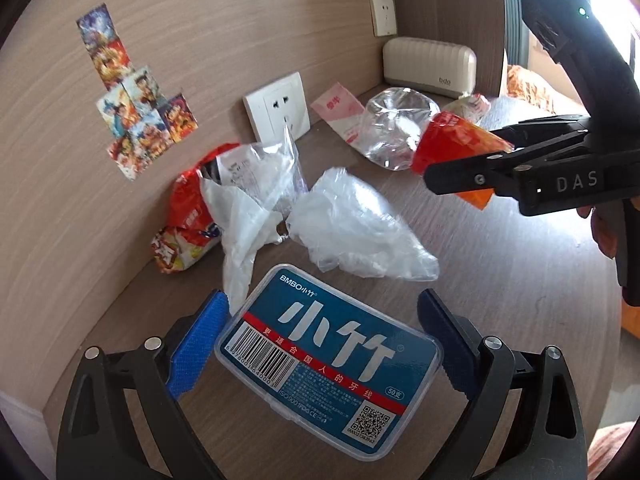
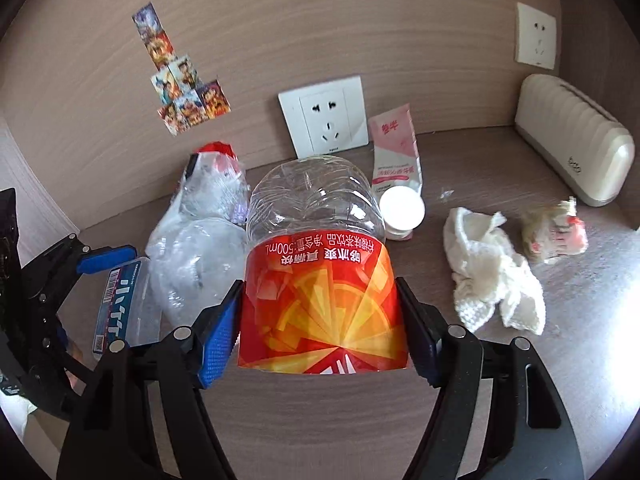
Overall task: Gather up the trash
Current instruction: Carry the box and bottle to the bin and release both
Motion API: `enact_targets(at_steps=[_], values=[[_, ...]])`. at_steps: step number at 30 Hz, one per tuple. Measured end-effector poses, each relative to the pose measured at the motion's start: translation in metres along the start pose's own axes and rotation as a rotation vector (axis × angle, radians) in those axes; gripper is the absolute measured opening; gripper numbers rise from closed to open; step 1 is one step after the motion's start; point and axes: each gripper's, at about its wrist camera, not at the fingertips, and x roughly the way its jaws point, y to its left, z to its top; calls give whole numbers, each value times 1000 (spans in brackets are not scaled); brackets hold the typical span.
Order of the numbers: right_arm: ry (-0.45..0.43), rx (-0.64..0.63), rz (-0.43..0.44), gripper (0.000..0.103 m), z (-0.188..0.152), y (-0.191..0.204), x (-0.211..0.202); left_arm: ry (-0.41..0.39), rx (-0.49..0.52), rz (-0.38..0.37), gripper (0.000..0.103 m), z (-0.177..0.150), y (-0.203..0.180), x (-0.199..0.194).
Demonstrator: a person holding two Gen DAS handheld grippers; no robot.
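A clear lidded floss box (image 1: 328, 364) with a blue label sits between the fingers of my left gripper (image 1: 324, 296), whose pads press its two ends; it hangs tilted just above the desk. The right wrist view shows that box (image 2: 120, 304) at the left, under a blue finger (image 2: 106, 258). My right gripper (image 2: 318, 282) is shut on a crushed clear plastic bottle (image 2: 316, 208), with the pads on its red-orange label. From the left wrist view, the bottle (image 1: 392, 132) and right gripper (image 1: 464, 152) are at the upper right.
Crumpled clear bags (image 1: 352, 228) and a red snack wrapper (image 1: 188, 220) lie by the wall. A pink tube (image 2: 396, 152), white tissue (image 2: 492, 272) and a small wrapper (image 2: 556, 232) lie to the right. A cream case (image 2: 576, 144) stands in the corner, with a wall socket (image 2: 324, 116) behind.
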Motion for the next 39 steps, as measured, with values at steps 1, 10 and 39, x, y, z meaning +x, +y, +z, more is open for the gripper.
enact_targets(at_steps=[1, 10, 39], values=[[-8, 6, 1, 73, -1, -1, -8, -1, 1, 1, 93, 2, -2, -5], [-80, 77, -46, 73, -32, -26, -93, -60, 87, -74, 93, 33, -67, -52], [73, 441, -437, 73, -349, -206, -244, -5, 764, -796, 93, -24, -466, 25]])
